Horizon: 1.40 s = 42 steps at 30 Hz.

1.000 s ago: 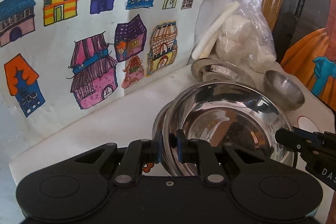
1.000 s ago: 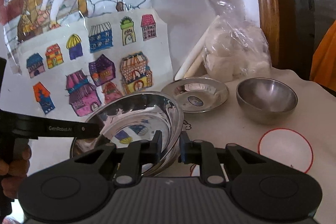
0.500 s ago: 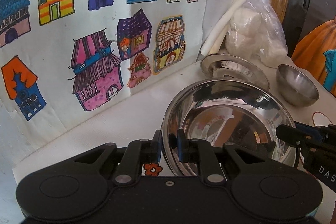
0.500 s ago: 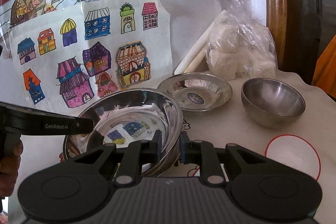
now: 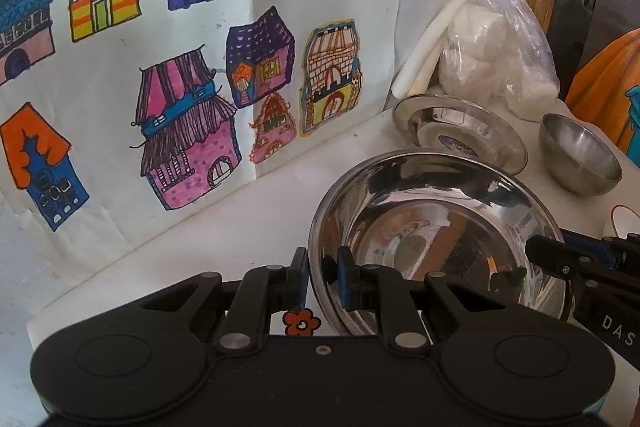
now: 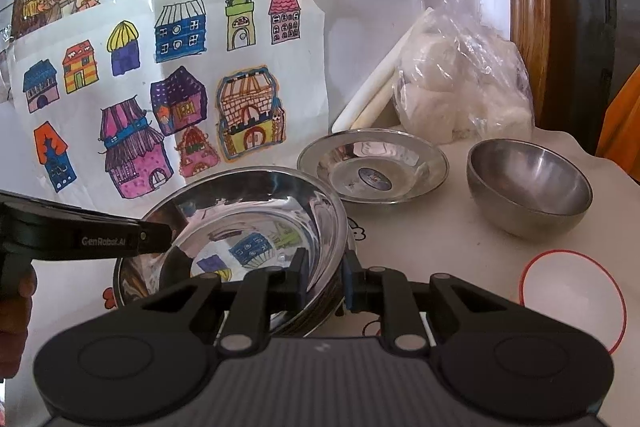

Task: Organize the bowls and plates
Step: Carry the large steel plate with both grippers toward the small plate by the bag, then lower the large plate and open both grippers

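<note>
A large shiny steel bowl [image 5: 436, 227] [image 6: 248, 223] sits low over the white table, and further rims show under its near right edge, so it looks nested in a stack. My left gripper [image 5: 323, 275] is shut on the bowl's left rim, one finger inside and one outside. My right gripper [image 6: 326, 279] is shut on the right rim in the same way. Each gripper shows in the other's view, the right gripper [image 5: 560, 263] and the left gripper [image 6: 152, 237]. Behind the bowl lie a steel plate [image 6: 372, 163] and a small steel bowl [image 6: 528, 187].
A wall with house drawings [image 6: 160, 99] rises just behind the table. At the back right a plastic bag of white lumps [image 6: 460, 91] and white sticks [image 6: 372, 95] lean in the corner. A red circle [image 6: 572, 299] is printed on the cloth at the right. A hand [image 6: 16, 307] holds the left gripper.
The held bowl has shifted slightly left and down. The lower rim that showed at its left in the left wrist view is now covered. Both grips are unchanged.
</note>
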{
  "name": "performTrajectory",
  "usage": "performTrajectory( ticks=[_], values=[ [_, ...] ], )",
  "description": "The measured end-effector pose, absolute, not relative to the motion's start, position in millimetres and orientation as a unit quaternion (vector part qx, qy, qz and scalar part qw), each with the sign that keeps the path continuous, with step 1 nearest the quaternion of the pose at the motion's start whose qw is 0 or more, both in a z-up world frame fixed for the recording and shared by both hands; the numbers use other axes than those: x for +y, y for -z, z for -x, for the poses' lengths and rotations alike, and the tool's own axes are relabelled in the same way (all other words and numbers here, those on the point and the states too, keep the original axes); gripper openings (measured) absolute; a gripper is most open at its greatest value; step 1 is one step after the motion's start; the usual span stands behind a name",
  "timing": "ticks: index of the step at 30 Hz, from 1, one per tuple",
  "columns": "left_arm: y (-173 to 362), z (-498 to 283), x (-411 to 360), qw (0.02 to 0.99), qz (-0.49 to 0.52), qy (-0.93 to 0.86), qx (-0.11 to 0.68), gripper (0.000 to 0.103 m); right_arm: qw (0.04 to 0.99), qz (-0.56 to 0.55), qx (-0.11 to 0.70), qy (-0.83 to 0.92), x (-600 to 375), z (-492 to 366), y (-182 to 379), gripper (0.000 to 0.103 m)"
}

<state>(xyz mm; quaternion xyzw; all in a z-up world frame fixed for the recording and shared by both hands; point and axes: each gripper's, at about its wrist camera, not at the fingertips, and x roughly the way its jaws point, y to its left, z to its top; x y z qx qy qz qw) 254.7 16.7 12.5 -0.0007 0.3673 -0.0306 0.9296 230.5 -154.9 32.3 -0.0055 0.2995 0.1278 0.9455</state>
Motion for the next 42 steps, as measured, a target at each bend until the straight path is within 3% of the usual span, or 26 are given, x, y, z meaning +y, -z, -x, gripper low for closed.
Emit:
performTrajectory(
  ticks=[7, 17, 20, 25, 27, 30, 33, 42],
  values=[
    [-8.5, -257.2, 15.3, 0.929, -0.006, 0.034, 0.367, 0.017, 0.946, 0.011, 0.298, -0.126, -153.1, -233.9, -30.1, 0.021],
    [-4.0, -258.1, 14.9, 0.929, -0.004, 0.038, 0.368, 0.019, 0.947, 0.012, 0.294, -0.131, -151.7, -233.7, -27.4, 0.041],
    [-6.7, -256.1, 18.1, 0.930, 0.003, 0.036, 0.365, 0.032, 0.948, 0.011, 0.291, -0.132, -150.9, -233.0, -25.9, 0.048],
    [-14.3, -250.9, 26.5, 0.936, 0.017, 0.024, 0.351, 0.074, 0.952, 0.011, 0.273, -0.137, -150.7, -226.7, -30.6, 0.069],
    [-18.9, -248.5, 28.6, 0.940, 0.024, 0.025, 0.340, 0.086, 0.954, 0.006, 0.266, -0.138, -154.0, -223.5, -33.3, 0.082],
    [-26.7, -248.9, 28.8, 0.944, 0.031, 0.025, 0.329, 0.099, 0.956, 0.001, 0.255, -0.142, -160.5, -217.3, -38.5, 0.091],
    [-41.0, -256.1, 27.6, 0.944, 0.045, 0.050, 0.323, 0.102, 0.960, 0.002, 0.243, -0.143, -170.8, -214.6, -47.1, 0.099],
    [-59.1, -311.1, -11.1, 0.943, -0.013, 0.105, 0.316, 0.102, 0.955, -0.082, 0.258, -0.126, -224.6, -256.0, -74.4, 0.103]
  ],
)
